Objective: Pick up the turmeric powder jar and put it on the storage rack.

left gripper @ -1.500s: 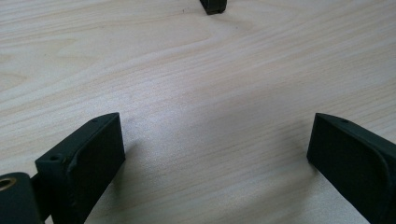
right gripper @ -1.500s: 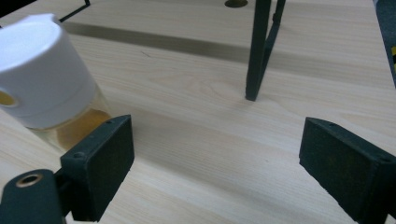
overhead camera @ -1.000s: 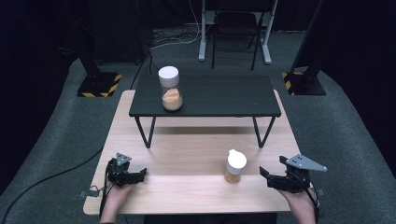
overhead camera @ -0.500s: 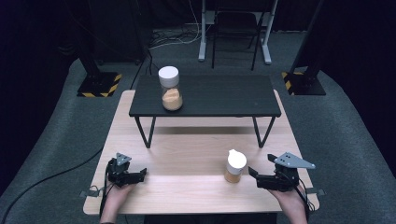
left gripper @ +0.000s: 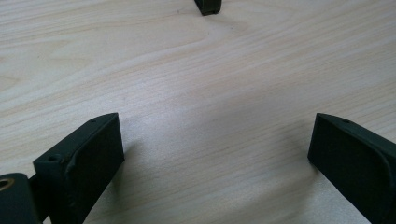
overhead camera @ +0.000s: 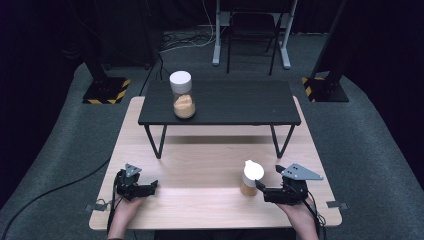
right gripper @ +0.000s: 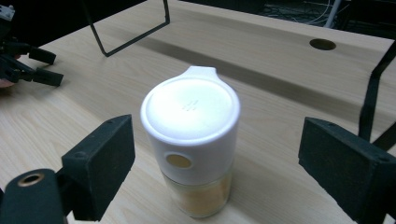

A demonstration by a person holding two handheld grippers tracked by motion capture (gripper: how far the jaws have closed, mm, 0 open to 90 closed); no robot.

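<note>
Reading the scene from left to right, as I see it from the rig:

Left hand: my left gripper (overhead camera: 150, 187) lies low on the near left of the wooden table (overhead camera: 200, 165), pointing right, forearm coming in from the near edge. Its jaws stand wide apart over bare wood, with nothing between them.

Shaker jar: the small jar with the white lid (overhead camera: 251, 177) stands upright on the near right of the table, amber filling in its lower part. In the right gripper view it (right gripper: 191, 140) sits between the jaws, clear of both pads.

Right hand: my right gripper (overhead camera: 261, 189) is held level, pointing left at the jar, its tips just beside the jar's base. Jaws apart, one on each side, not pressing.

Surface: pale wood, with a black low bench (overhead camera: 220, 102) standing across the far half on thin legs. A taller jar with a white lid (overhead camera: 182, 95) stands on the bench's left part.

Room: dark grey carpet, black stands, a chair frame at the far side.

Open room: bare wood lies between the two grippers; the near edge runs close behind both hands.
</note>
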